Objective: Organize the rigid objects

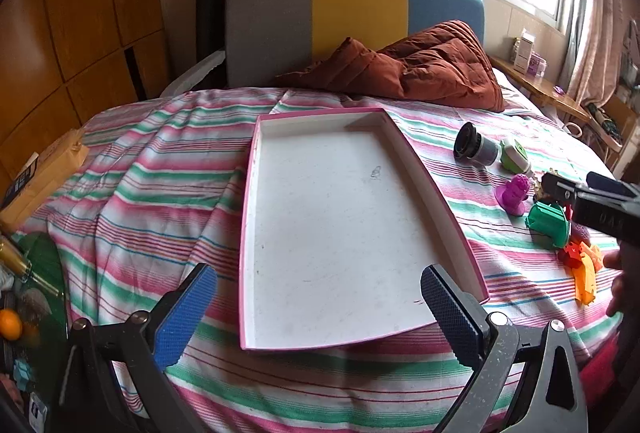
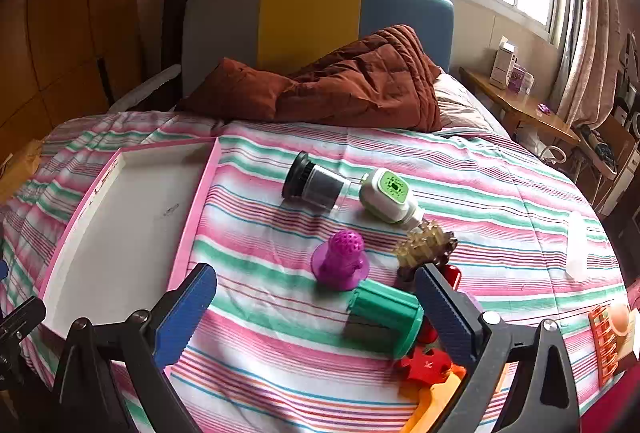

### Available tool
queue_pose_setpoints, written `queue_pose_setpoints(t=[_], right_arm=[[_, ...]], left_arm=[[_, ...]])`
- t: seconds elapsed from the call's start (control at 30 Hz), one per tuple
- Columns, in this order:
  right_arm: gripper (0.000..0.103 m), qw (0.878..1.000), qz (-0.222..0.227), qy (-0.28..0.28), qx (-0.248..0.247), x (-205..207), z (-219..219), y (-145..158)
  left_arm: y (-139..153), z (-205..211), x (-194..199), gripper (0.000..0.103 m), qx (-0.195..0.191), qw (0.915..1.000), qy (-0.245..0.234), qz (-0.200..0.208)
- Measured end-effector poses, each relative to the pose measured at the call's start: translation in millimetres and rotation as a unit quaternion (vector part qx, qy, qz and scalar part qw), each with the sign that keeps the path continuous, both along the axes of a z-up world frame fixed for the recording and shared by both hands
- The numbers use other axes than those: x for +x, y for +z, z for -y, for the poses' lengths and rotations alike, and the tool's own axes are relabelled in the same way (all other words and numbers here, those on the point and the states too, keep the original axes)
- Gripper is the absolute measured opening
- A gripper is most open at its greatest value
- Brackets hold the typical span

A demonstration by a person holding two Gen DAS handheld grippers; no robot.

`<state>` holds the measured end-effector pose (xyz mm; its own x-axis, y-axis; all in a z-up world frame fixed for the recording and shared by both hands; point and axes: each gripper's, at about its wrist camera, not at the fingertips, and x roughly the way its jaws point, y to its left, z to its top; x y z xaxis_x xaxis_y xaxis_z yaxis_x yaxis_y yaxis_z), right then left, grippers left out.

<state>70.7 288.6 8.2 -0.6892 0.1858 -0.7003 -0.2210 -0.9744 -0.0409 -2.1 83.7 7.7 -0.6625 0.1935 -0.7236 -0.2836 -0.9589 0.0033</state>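
Pink-rimmed tray [image 1: 420, 169] sits empty on the striped bedspread [image 1: 140, 193], left of the pile; thin walls, likely light cardboard, so lift by a long edge if it needs shifting. Both tools gape wide with nothing between the pads: left gripper [image 1: 320, 313] over the tray's near end, right gripper [image 2: 316, 313] over the toys. Green cylinder [image 2: 384, 317] lies on its side and looks like hard plastic that may roll; pinch across the ribbed body. Black-capped jar [image 2: 316, 185] is probably smooth and slippery; grip at the cap. Purple knobbed toy [image 2: 340, 261] stands upright; take the neck above its flange.
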Motion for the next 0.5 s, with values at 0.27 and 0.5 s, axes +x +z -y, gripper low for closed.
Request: queue_pose_setpoints(t=[0.27,0.5], right_arm=[[0.102,0.999,-0.017,-0.027,-0.039,-11,-64,7],[0.102,0.988,-0.036,-0.092,-0.117,-14,-116,-2]], left_arm=[[4,-22,-9,0.103,-0.002,0.9997,-0.023,-0.002],[7,-45,-19,0.103,-0.009,0.9989,-0.046,0.001]])
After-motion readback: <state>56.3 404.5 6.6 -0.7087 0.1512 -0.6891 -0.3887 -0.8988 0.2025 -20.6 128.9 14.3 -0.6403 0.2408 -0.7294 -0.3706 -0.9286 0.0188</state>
